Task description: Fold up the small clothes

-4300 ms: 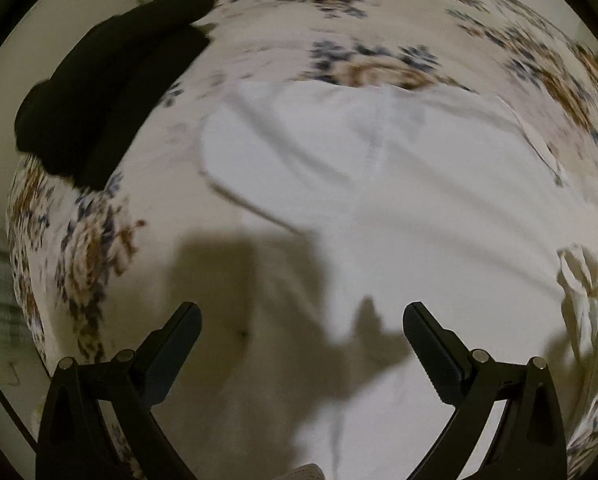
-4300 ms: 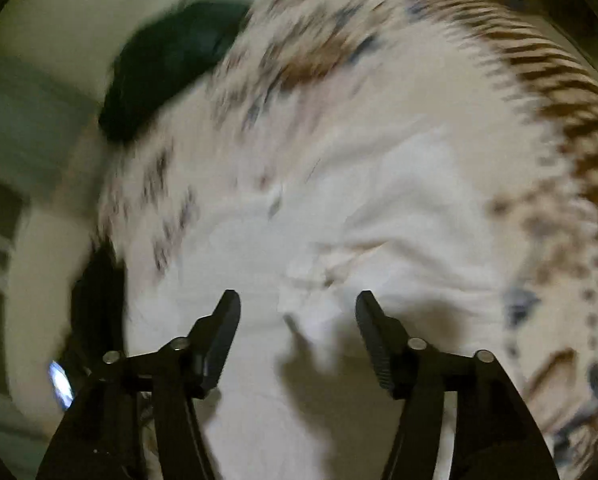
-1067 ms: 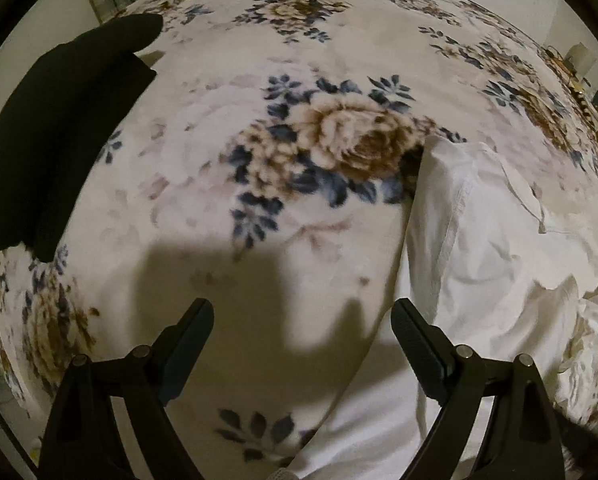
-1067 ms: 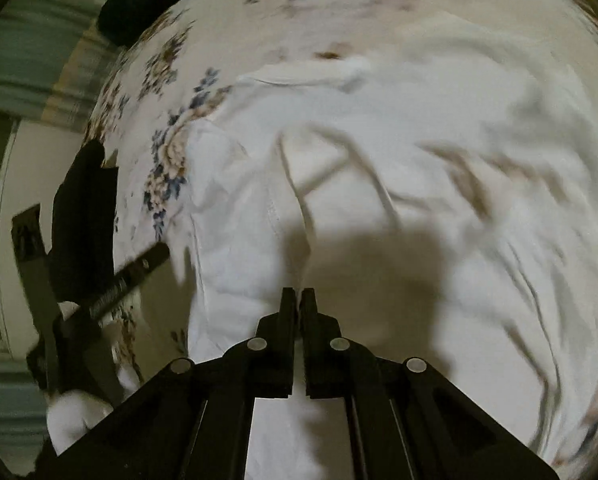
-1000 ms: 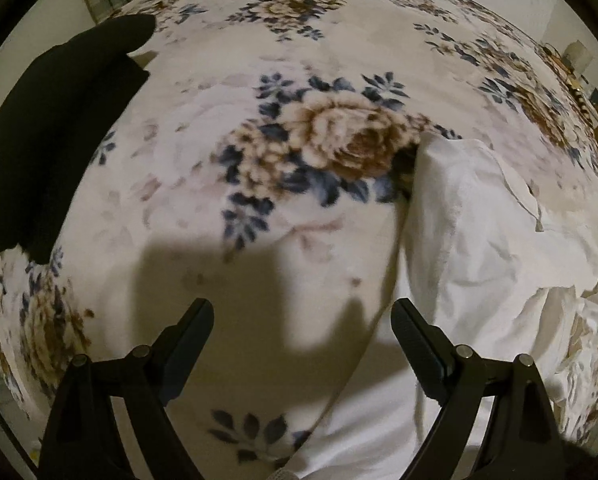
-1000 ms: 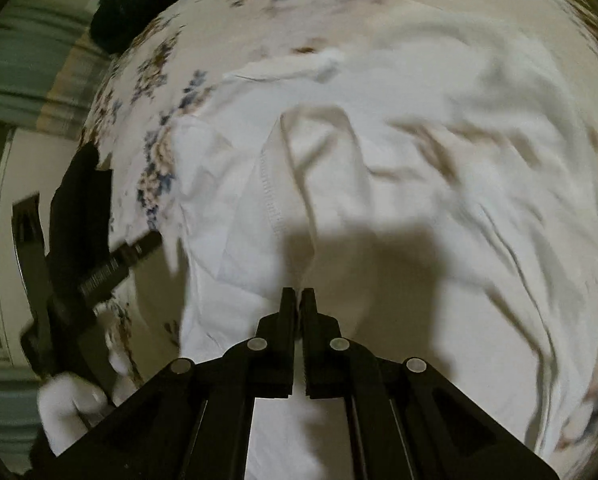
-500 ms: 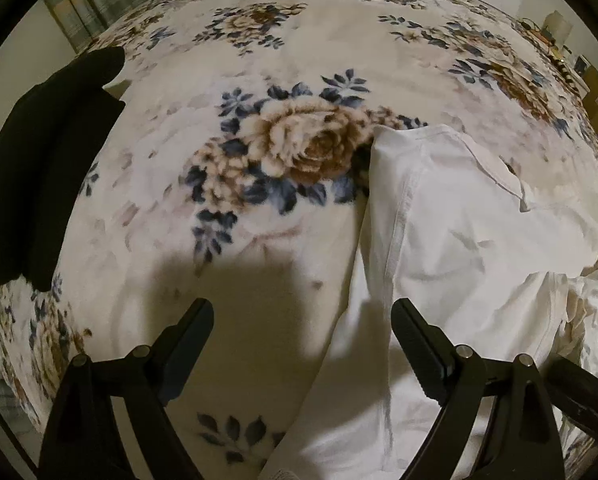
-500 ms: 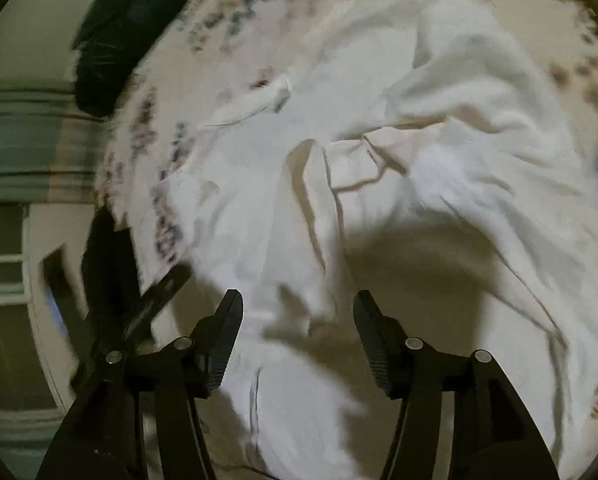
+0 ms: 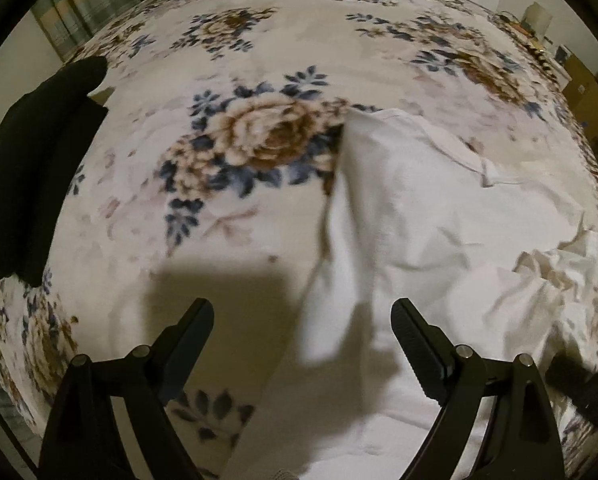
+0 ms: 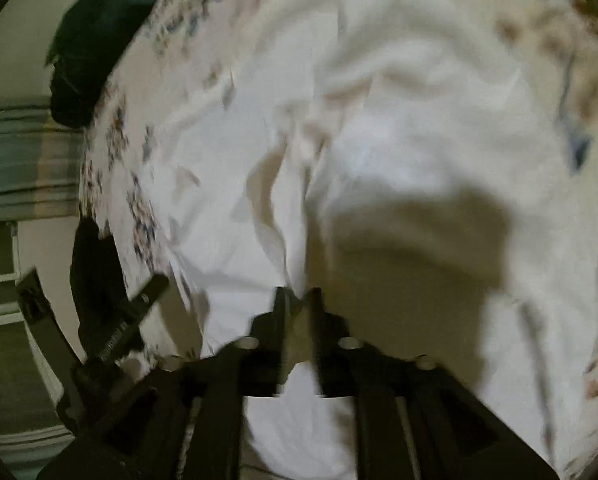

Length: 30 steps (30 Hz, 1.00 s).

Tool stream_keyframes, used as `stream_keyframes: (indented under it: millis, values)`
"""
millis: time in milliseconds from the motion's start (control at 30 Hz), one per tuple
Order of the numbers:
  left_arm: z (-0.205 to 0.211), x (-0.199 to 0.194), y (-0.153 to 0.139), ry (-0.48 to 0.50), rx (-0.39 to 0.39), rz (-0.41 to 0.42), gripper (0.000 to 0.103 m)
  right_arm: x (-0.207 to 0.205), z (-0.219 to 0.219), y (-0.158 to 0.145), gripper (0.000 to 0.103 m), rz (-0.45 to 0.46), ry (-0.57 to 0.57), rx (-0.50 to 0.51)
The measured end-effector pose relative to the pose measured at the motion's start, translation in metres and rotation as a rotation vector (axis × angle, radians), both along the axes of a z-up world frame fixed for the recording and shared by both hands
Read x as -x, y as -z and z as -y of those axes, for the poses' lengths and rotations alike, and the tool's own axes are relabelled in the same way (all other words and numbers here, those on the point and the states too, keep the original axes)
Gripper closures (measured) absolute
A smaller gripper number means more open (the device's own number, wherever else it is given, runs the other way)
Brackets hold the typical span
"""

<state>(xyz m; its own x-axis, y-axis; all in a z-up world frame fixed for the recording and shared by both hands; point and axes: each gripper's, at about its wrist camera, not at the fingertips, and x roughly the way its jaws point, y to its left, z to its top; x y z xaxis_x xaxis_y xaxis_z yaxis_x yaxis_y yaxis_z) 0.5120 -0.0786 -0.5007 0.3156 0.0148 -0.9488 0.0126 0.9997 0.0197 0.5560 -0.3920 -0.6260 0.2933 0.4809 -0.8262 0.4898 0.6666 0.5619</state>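
White garment lies on the floral blanket, spread over the right half of the left wrist view; long axis runs from near the camera away toward the far right, with its left edge folded into a raised ridge that crosses between the left gripper's fingers. Left gripper is spread wide, holding nothing; a blurred flap of the white cloth hangs in the gap between its fingers, touching neither as far as can be told. Garment lies ahead and to the right of this gripper; bare blanket ahead and to the left. Right gripper is clamped nearly closed, and a bunched pleat of the white garment rises straight out of its tips, so it appears to be pinching the cloth; motion blur keeps this from being certain. Garment fans out ahead of the right gripper on both sides. The left gripper shows at the lower left of the right wrist view, beside the garment's edge. Judgement: the right gripper has the fabric and is the nearer; the left must shift right and close on the ridge to share the fold. Black clothing lies well apart at the blanket's left edge.
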Motion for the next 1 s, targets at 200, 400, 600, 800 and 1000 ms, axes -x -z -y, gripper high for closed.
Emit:
stream_keyframes:
  millis: [200,400,600,800,1000]
  values:
    - [0.028,0.005,0.010,0.054,-0.034,0.004,0.012,-0.006,0.047,0.014,0.063,-0.075,0.240,-0.047]
    - [0.030,0.005,0.035,0.067,-0.074,-0.035,0.012,-0.014,0.043,0.022,0.099,-0.153,0.248,0.136]
    - [0.019,0.010,0.038,0.046,-0.059,-0.046,0.012,0.015,0.034,-0.005,0.097,-0.088,0.143,0.182]
    - [0.015,0.011,0.036,0.025,-0.053,-0.050,0.012,-0.002,0.030,-0.027,0.062,-0.026,0.115,0.270]
    - [0.015,0.012,0.031,0.028,-0.053,-0.043,0.012,-0.020,0.022,-0.003,0.100,-0.085,0.079,0.350]
